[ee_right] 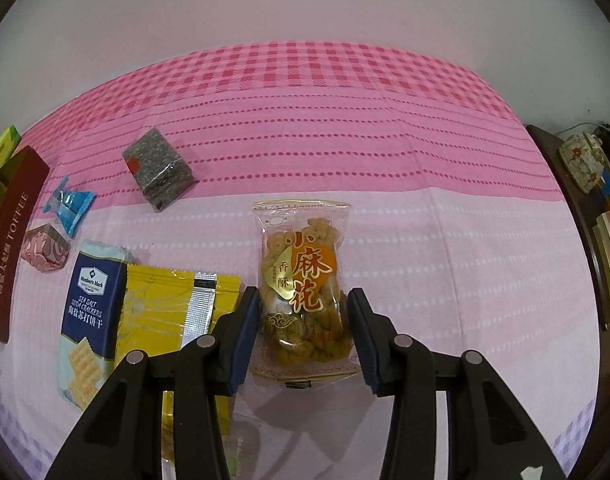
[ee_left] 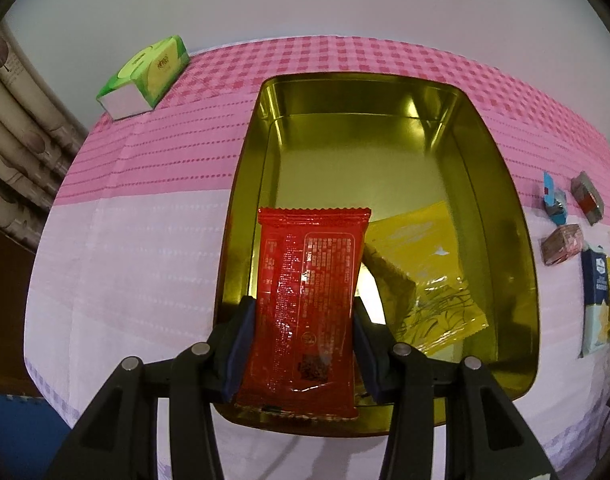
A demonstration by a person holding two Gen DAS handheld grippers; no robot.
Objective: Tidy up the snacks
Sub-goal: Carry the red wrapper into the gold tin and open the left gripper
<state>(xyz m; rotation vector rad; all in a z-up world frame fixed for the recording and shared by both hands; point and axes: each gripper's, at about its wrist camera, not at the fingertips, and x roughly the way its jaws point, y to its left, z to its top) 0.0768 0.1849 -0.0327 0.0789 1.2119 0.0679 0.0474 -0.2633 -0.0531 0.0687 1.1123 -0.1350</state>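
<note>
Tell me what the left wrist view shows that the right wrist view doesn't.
Only the left wrist view shows the gold metal tin's inside, a yellow packet lying in it, and the left gripper clamping a red foil snack packet over the tin. Only the right wrist view shows the right gripper around a clear bag of fried dough twists, and the tin's dark red TOFFEE side. Both show the pink checked tablecloth, green tissue pack and blue cracker packet.

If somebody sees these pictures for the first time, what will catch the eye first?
The red packet, clamped between the left gripper's fingers over the near end of the gold tin, where a yellow packet already lies. Next, the clear twist-snack bag between the right gripper's fingers on the pink cloth.
</note>
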